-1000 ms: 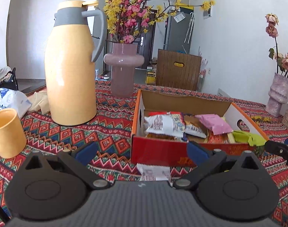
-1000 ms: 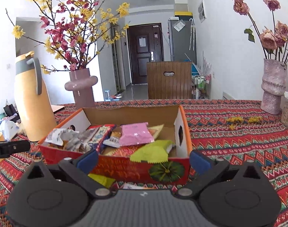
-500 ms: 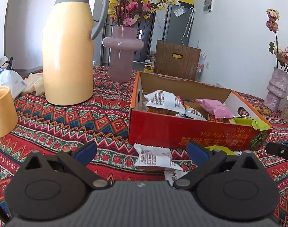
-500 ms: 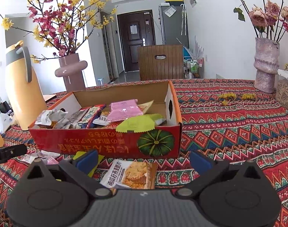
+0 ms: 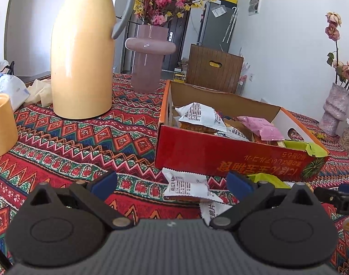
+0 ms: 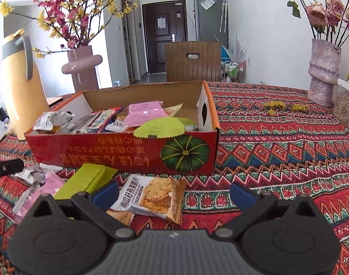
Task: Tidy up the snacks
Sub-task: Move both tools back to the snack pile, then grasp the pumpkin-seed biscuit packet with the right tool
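A red cardboard box (image 5: 231, 158) (image 6: 119, 153) holds several snack packets, among them a white one (image 5: 199, 115), a pink one (image 6: 144, 112) and a green one (image 6: 163, 127). Loose packets lie on the cloth in front of it: a white packet (image 5: 186, 185), a brown cracker packet (image 6: 151, 197), a green packet (image 6: 87, 178) and a pink one (image 6: 50, 185). My left gripper (image 5: 172, 182) is open and empty above the white packet. My right gripper (image 6: 173, 191) is open and empty above the cracker packet.
A tall yellow thermos (image 5: 83, 57), a yellow cup (image 5: 1, 126) and a mauve vase of blossoms (image 5: 149, 55) stand left of the box. A textured vase of roses (image 6: 323, 68) and a woven jar (image 6: 347, 110) stand at the right. A patterned red cloth (image 6: 277, 137) covers the table.
Both grippers have drawn back and tilted down from the box. The loose packets in front of the box have come into view between the open fingers.
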